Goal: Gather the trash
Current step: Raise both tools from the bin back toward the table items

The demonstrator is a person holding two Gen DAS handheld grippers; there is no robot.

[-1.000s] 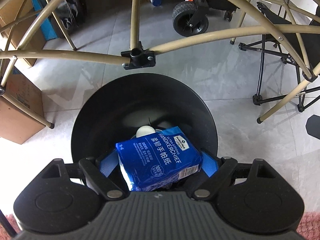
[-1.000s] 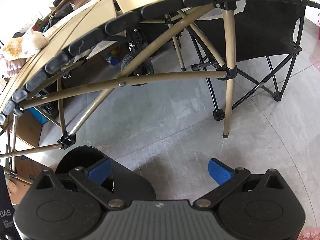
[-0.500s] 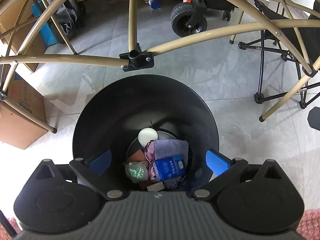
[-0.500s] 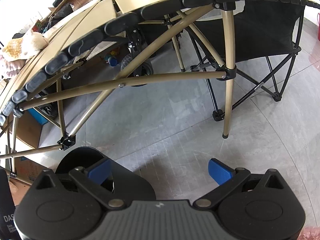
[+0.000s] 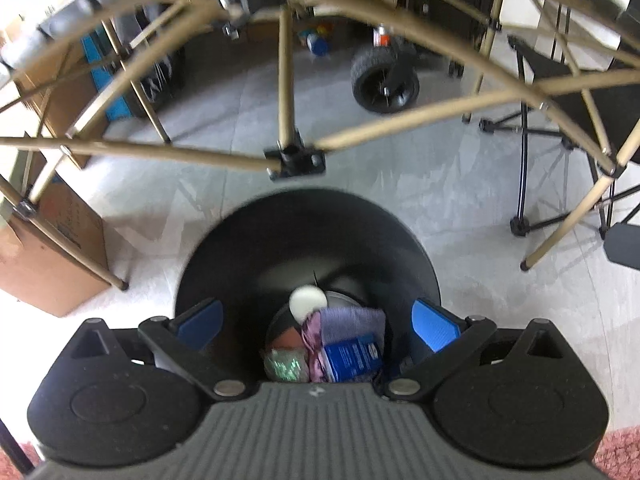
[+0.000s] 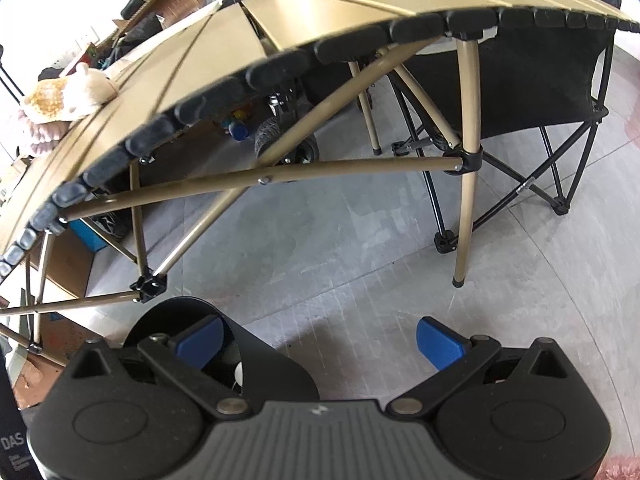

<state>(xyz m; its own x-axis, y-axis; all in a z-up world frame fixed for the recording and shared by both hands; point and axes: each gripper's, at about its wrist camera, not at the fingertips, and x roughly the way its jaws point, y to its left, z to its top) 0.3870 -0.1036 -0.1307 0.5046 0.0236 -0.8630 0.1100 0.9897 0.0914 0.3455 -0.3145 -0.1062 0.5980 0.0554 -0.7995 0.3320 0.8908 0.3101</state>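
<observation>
A round black trash bin stands on the grey floor under my left gripper, which hangs open above its mouth with nothing between the blue pads. At the bin's bottom lie a blue tissue packet, a purple cloth, a white round lid and a greenish crumpled wrapper. My right gripper is open and empty over the floor, its left pad over the bin's rim.
A tan folding table with slanted metal legs stands just behind the bin. Cardboard boxes sit at the left, a black folding chair at the right, a wheel farther back. A plush toy lies on the table.
My left gripper opened and the blue tissue packet dropped out of it into the bin. That gripper then rose a little and tilted up. The right gripper stayed put.
</observation>
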